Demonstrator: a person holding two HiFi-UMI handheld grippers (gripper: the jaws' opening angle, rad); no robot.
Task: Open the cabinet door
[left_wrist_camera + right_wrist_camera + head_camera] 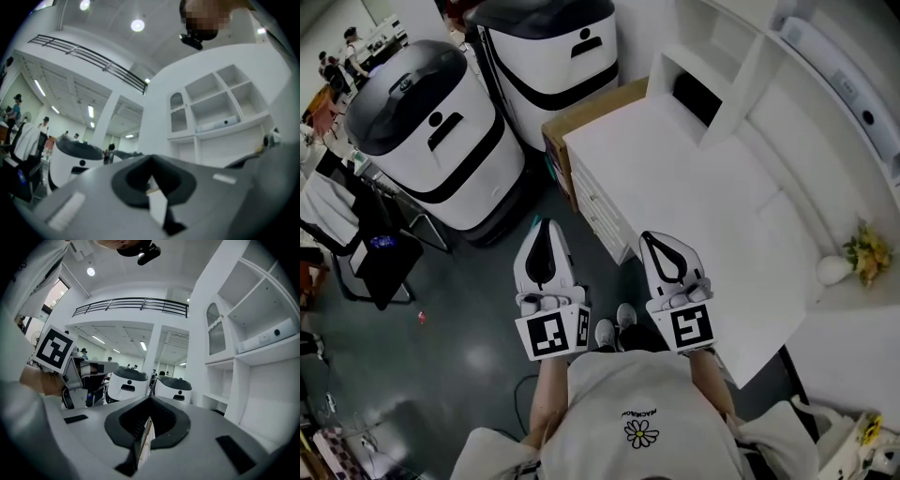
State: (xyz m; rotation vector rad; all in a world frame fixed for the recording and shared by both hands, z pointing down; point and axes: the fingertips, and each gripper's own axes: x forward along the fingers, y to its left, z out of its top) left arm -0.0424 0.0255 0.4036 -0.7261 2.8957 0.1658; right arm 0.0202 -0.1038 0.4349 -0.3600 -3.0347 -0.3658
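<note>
White on every face, the cabinet (694, 187) stands just ahead of the person, and its door (598, 214) should be among the panels along the left edge of the top, facing the dark floor (469, 347). No handle can be made out from here. The left gripper (546, 225) and the right gripper (649, 236) are both pressed together and hold nothing, and their own views show the same. The right one hangs nearest the front, over the cabinet's corner, so it looks the better one to use. Its jaws would need to spread first, then come in level at the door's free edge or handle and pull along the hinge arc rather than straight out. The person's shoes (614, 330) are close to the front and could block the swing, so stepping aside would help. Two black-and-white machines (431, 131) crowd the far corner. A shelf (712, 84), a vase (834, 270) and a draped chair (356, 234) stand well apart.
</note>
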